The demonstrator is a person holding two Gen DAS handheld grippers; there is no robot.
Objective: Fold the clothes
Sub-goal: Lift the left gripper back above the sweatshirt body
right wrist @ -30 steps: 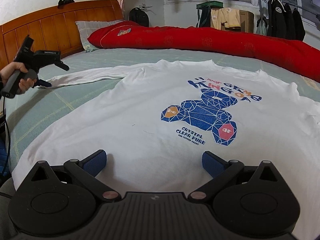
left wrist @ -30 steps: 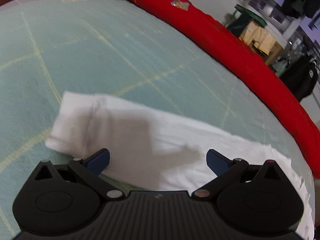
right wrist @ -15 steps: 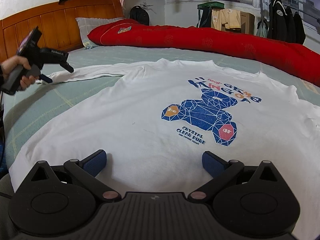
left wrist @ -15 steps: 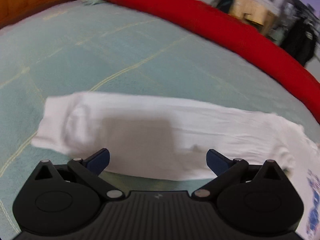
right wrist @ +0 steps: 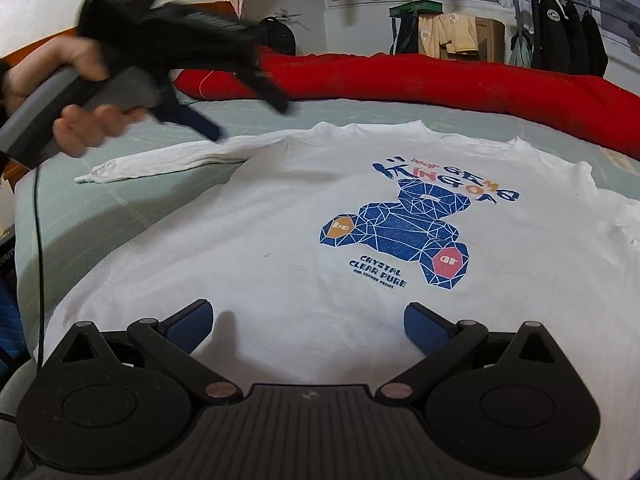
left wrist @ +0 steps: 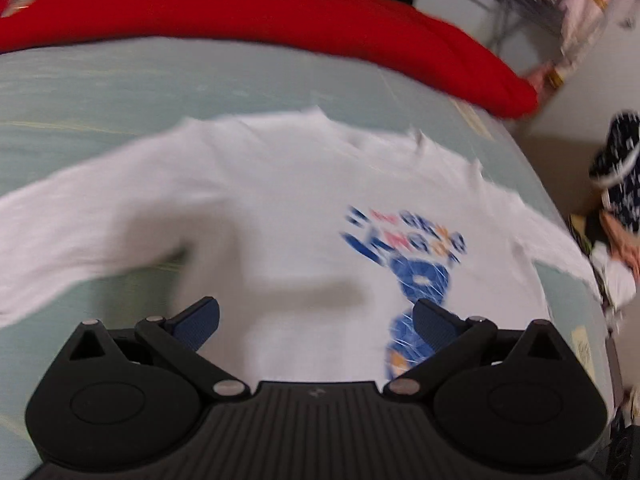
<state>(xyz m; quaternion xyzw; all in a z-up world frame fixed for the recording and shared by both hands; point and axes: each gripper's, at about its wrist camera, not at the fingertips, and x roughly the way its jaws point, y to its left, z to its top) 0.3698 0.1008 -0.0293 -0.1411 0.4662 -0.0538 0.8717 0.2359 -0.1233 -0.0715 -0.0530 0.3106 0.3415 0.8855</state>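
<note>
Right wrist: white shirt [right wrist: 304, 240] flat on green bedsheet [right wrist: 100, 208], red duvet [right wrist: 460, 80] behind.

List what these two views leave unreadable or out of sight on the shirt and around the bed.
- Shirt hem: right wrist view, covered by the right gripper.
- Right sleeve: right wrist view, cut by the frame edge.
- Print: left wrist view, smeared by motion blur.
- Headboard: right wrist view, mostly behind the hand and left gripper.
- Small bottom line of print: too small.

The white shirt [right wrist: 280, 240] is soft matt cloth with a flat printed bear. The red quilt [right wrist: 460, 84] looks smooth fabric. Both tongs [right wrist: 306, 322] are matt black plastic with ribbed blue pads [right wrist: 190, 322].
</note>
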